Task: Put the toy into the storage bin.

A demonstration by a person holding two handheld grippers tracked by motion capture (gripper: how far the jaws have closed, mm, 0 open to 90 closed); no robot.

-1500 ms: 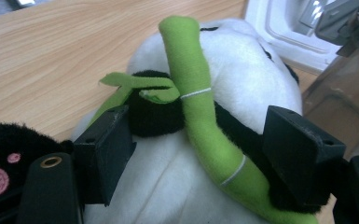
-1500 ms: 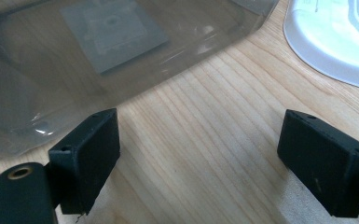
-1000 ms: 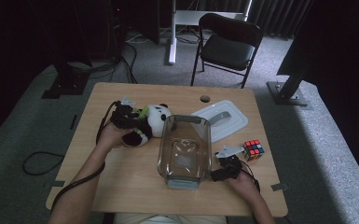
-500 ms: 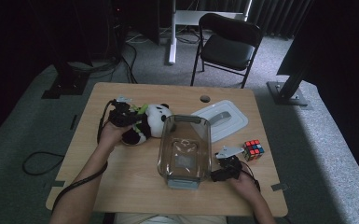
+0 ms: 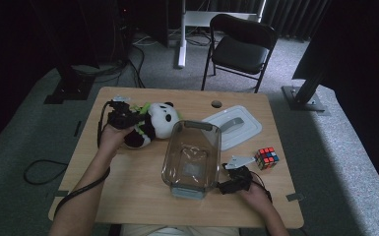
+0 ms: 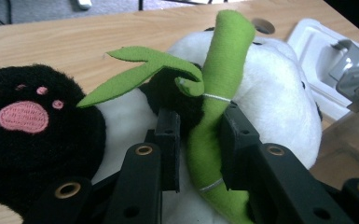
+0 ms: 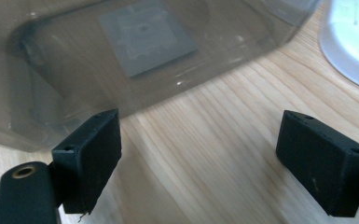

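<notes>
A black-and-white panda plush (image 5: 163, 124) lies at the table's left, holding a green bamboo stalk (image 6: 214, 107). My left gripper (image 5: 137, 123) reaches into it from the left. Its jaws have just been closing and now pinch the stalk (image 6: 198, 140) against the panda's belly (image 6: 279, 93). My right gripper (image 5: 222, 187) rests low on the table by the near right corner of a clear plastic container (image 5: 169, 152). It stands open (image 7: 205, 154) over bare wood, with the container's wall (image 7: 121, 60) just ahead of the left jaw.
A white lid (image 5: 234, 125) with a grey handle lies behind the container on the right. A Rubik's cube (image 5: 267, 158) sits near the right edge. A black chair (image 5: 241, 44) stands beyond the table's far side.
My left hand has lifted a little and shifted toward the far side with the panda's stalk between the jaws. The right hand and the container have stayed put.
</notes>
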